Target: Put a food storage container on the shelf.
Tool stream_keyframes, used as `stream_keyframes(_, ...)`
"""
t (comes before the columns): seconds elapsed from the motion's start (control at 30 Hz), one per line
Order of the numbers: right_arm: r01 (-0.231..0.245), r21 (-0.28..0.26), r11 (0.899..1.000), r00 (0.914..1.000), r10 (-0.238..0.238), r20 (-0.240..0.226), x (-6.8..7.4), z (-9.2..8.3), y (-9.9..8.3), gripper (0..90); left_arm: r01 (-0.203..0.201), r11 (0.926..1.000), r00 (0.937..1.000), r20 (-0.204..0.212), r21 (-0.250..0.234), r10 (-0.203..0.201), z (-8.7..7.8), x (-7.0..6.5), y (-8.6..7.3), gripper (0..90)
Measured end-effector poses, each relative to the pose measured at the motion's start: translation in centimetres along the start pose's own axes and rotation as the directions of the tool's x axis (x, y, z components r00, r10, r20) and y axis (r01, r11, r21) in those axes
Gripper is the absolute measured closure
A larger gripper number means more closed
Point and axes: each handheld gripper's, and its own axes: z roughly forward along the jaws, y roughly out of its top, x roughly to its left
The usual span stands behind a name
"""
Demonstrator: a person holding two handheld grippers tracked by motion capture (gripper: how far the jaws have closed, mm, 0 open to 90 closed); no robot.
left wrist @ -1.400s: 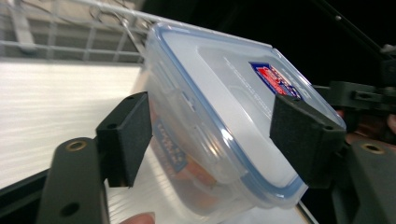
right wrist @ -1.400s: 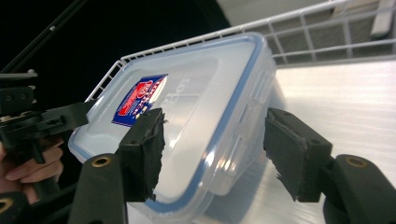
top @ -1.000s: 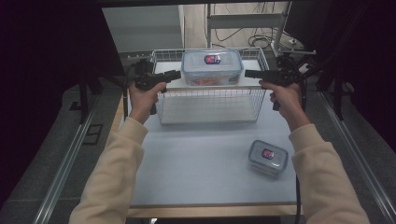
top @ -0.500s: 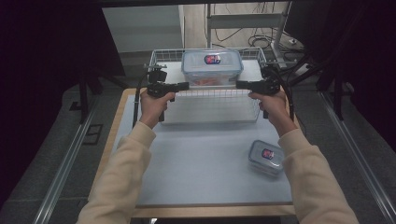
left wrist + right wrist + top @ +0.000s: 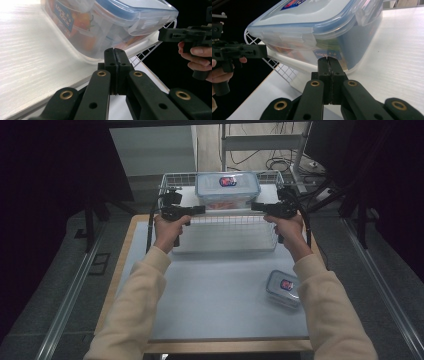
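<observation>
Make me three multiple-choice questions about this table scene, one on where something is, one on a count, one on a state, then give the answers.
1. Where does the large clear container sit?
A. on top of the wire basket
B. on the floor
C. on the table's near edge

2. How many blue-rimmed containers are there?
A. one
B. two
C. four

3. How do the left tool and the right tool stand?
A. both wide open
B. one open, one shut
C. both shut

Answers: 1 A, it rests across the basket's far end. 2 B, the large one plus the small container on the table. 3 C, each gripper view shows its jaws pressed together, empty.
</observation>
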Motion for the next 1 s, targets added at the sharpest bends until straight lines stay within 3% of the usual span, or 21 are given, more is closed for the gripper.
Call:
stream_keyframes(0.27, -0.005, -0.005, 1.0, 1.0, 0.005, -0.002, 0.0, -0.3, -0.1, 89.4, -0.004, 1.0, 1.0, -0.005, 0.001, 0.004, -0.1, -0.3, 0.1, 90.0)
stream_keyframes(0.5, 0.017, -0.013, 1.0, 0.9998, -0.017, -0.011, 0.5, -2.0, -0.8, 89.4, 0.003, 0.9999, 0.9999, -0.011, -0.014, -0.004, -1.3, -0.3, -0.6, 90.0)
stream_keyframes(0.73, 0.05, -0.009, 0.999, 0.9983, -0.051, -0.03, 1.0, -4.6, -2.7, 89.4, -0.02, 0.9997, 0.9998, 0.001, -0.015, 0.02, -3.7, -1.2, -3.4, 90.0)
stream_keyframes(1.0, 0.079, 0.024, 0.997, 0.9946, -0.077, -0.07, 0.9, -6.5, -7.1, 89.2, -0.026, 0.9996, 0.999, 0.037, -0.008, 0.026, -6.1, -1.9, -8.1, 90.0)
